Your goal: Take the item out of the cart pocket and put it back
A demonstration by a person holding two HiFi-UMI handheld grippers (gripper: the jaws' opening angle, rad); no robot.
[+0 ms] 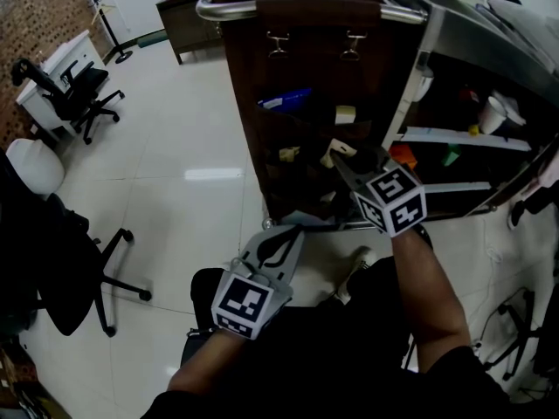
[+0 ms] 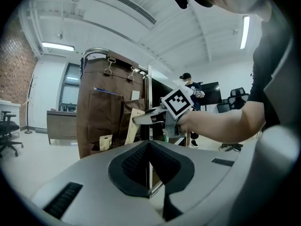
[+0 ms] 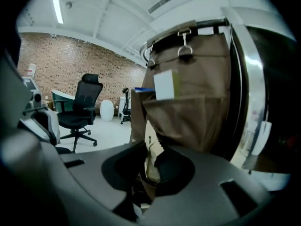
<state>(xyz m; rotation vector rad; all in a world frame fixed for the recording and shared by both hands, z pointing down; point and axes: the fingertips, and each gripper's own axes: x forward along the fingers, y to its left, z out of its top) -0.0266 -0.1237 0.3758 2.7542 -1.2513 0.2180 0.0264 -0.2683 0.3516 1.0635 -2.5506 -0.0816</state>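
Head view: your right gripper [image 1: 342, 162] is up at the brown pocket panel [image 1: 297, 129] on the cart [image 1: 454, 42], about one o'clock from your left gripper [image 1: 284, 234], which hangs low, apart from the cart. A cream packet [image 1: 336, 149] sits at the right jaws' tips, by a lower pocket's lip.

Left gripper view: your left gripper [image 2: 149, 166] shows its jaws meeting in a closed line, nothing between them.

Right gripper view: here's the action. Your right gripper [image 3: 148, 173] has its jaws pinched narrow on the cream packet [image 3: 151, 145], zigzag edge poking toward twelve o'clock against the pocket panel [image 3: 197, 121].

I'd call this the grab. The packet doesn't look clear of the pocket yet, so lifting it out and putting it back both remain.
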